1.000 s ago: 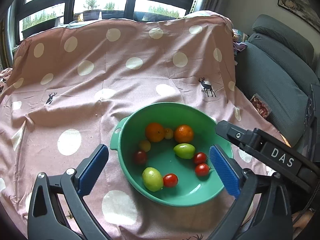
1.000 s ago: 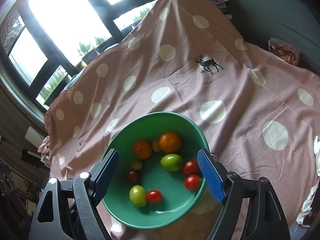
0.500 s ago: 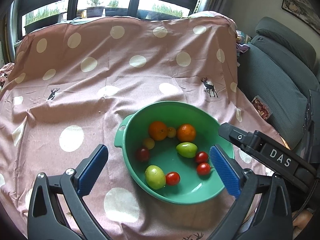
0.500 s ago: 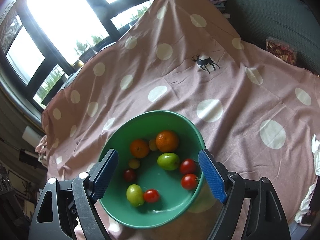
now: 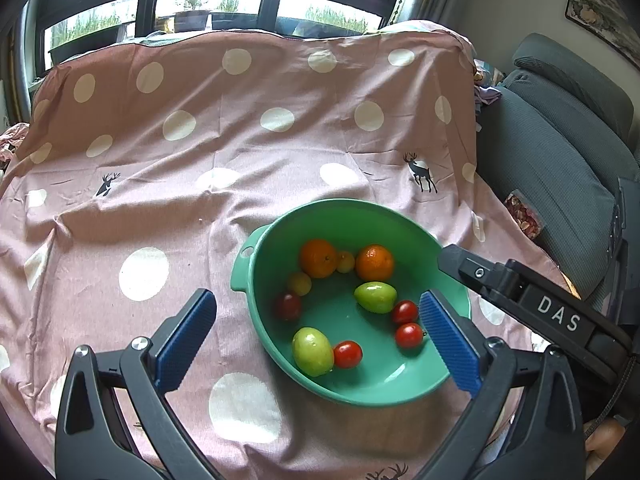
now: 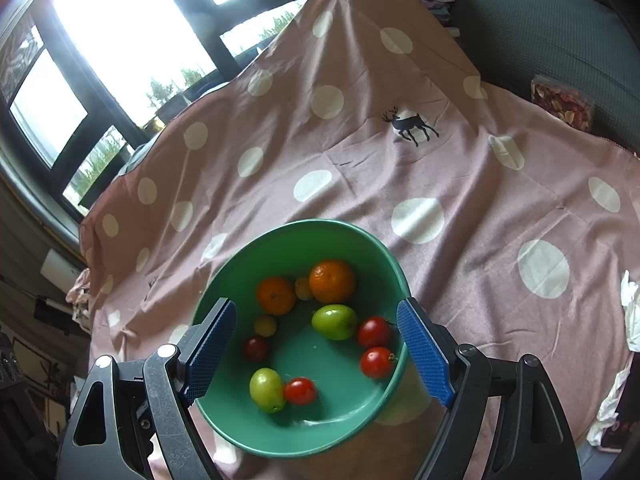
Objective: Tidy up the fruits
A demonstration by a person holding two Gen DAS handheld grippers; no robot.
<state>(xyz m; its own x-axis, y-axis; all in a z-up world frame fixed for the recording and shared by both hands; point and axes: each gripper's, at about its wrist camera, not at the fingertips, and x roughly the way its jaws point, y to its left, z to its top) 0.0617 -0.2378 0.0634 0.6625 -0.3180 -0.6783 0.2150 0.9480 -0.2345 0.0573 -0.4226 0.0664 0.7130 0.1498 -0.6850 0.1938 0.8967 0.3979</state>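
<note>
A green bowl with a small handle sits on the pink spotted cloth and holds all the fruit. Inside are two oranges, two green fruits, several red tomatoes and small yellow fruits. My left gripper hovers open over the bowl's near left side, with nothing between its blue pads. In the right wrist view, the right gripper is also open, its pads straddling the bowl above the fruit without touching it. Its black side bar marked DAS shows in the left wrist view.
The pink cloth with white dots and deer prints covers the whole surface. A grey sofa stands at the right, with a packet of dried snacks on it. White crumpled paper lies at the right edge. Windows are behind.
</note>
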